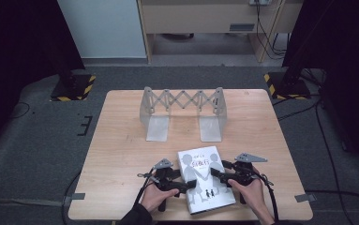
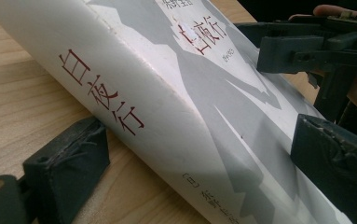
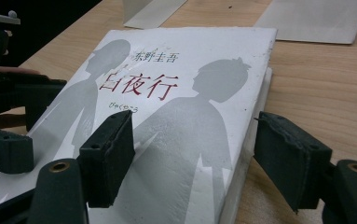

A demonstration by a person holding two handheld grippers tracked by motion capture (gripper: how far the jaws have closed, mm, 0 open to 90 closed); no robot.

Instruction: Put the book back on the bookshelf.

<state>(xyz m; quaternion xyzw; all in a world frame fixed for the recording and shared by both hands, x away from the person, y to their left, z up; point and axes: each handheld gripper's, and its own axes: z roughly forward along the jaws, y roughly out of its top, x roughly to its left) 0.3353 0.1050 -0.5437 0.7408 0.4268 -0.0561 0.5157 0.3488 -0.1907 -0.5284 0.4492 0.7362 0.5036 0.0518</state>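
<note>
1. Near the front edge of the wooden table [image 1: 121, 140], a thick white paperback [image 1: 204, 179] lies flat, cover up, with grey silhouettes and red title characters showing; it sits between the person's two hands, presumably so both grippers can reach its long edges at once.

2. From the left, the left gripper [image 1: 183, 183] comes in at the spine side. In the left gripper view its jaws stand wide apart, one pad on the table beside the spine [image 2: 120, 107], the other over the cover. They bracket the book's thickness but do not look clamped yet, so I judge this a straddle set up for a pinch.

3. From the right, the right gripper [image 1: 220, 177] mirrors it at the page-edge side. The right gripper view shows its jaws equally spread, one pad over the cover, the other out beside the page block, apart from the book [image 3: 176, 116]. Nothing is held.

4. At the far middle of the table stands an expandable metal bookend rack [image 1: 183, 112], its two base plates flat toward the book. It looks like the place where the book belongs.

5. Gripping from both sides probably serves to lift the heavy volume evenly and tip it upright without the cover flopping open.
</note>
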